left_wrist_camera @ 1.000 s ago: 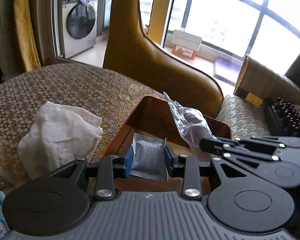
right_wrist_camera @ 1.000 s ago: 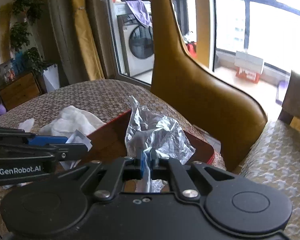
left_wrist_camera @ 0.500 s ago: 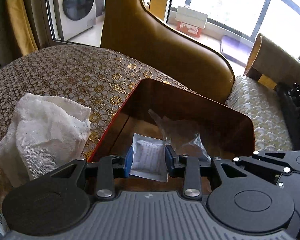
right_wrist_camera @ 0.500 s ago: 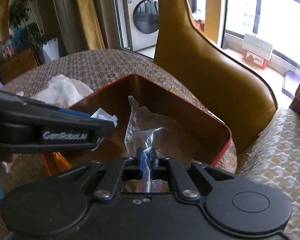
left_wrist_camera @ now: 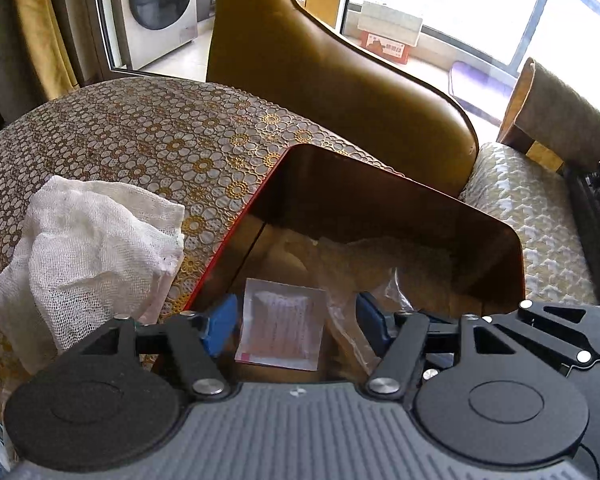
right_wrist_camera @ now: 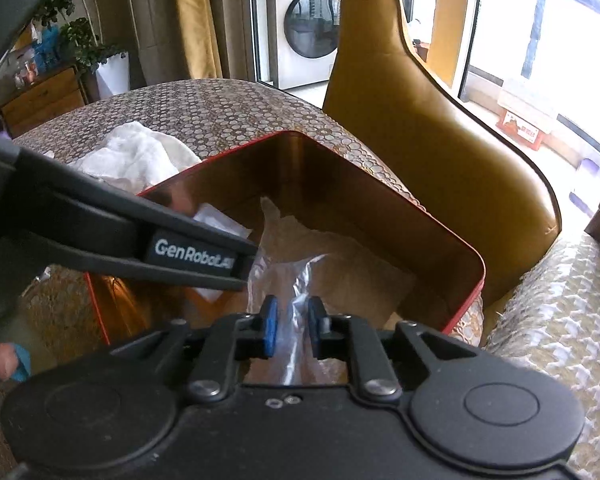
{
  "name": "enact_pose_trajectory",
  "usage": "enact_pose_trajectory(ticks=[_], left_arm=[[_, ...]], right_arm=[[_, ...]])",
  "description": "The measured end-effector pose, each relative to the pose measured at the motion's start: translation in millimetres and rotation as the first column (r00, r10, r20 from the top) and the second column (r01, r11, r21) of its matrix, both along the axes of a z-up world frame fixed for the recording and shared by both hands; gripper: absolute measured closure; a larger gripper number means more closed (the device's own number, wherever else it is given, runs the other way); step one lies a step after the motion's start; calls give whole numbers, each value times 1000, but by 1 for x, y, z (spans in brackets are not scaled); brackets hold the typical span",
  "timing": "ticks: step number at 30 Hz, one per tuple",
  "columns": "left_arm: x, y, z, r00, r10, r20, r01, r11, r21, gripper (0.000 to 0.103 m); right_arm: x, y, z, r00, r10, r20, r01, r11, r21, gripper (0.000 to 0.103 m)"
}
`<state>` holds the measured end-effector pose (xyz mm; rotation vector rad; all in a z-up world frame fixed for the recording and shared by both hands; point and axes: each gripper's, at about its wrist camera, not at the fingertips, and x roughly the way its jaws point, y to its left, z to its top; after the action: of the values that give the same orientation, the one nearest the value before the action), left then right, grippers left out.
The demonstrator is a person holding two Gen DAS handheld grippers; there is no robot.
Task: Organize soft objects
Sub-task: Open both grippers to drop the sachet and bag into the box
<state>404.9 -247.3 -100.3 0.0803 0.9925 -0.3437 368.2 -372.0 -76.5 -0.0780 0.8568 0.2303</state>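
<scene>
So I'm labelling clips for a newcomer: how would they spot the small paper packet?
Find the red-rimmed box on the patterned tablecloth. The paper packet lies inside it near the left wall, between the open left gripper pads. Unlike the crinkly clear plastic bag beside it, it is flat, square and opaque white.

Box [left_wrist_camera: 452,216] sits centre frame on the table [left_wrist_camera: 140,136], packet [left_wrist_camera: 280,324] and plastic bag [left_wrist_camera: 364,256] inside it. Cloth [left_wrist_camera: 88,248] lies left of the box; chair [left_wrist_camera: 340,80] stands behind, upper centre.
</scene>
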Motion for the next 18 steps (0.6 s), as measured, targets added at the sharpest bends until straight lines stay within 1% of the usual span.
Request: enact_pose_trajectory(ticks=[2,4,6,10,16,18], left_arm=[[-2,1,2,1000,1,2,-1,1000,-14,38],[-4,2,6,1000,2,8,-2,1000,-23,38],[-7,2,10,1000,-2,19,3,1000,-25,38],[-17,7,20,999,0,45,1,999,-33,38],[-38,18,40,995,-6,102,10,999,-38,38],[-46,23,46,993,-4,119,9,999,-38,38]], right_arm=[[-2,0,2,1000,6,8,-5,1000,-12,80],[-4,0,4,1000,17,23,-17,1000,-18,72],[-9,0,7,999,18,38,-17,1000,-24,68],[-15,-5,13,999,6,51,-6,1000,0,59],[-31,-6,27,997,-2,78,0,1000,25,48],[-35,-7,31,996,-2,86,-1,1000,29,47]])
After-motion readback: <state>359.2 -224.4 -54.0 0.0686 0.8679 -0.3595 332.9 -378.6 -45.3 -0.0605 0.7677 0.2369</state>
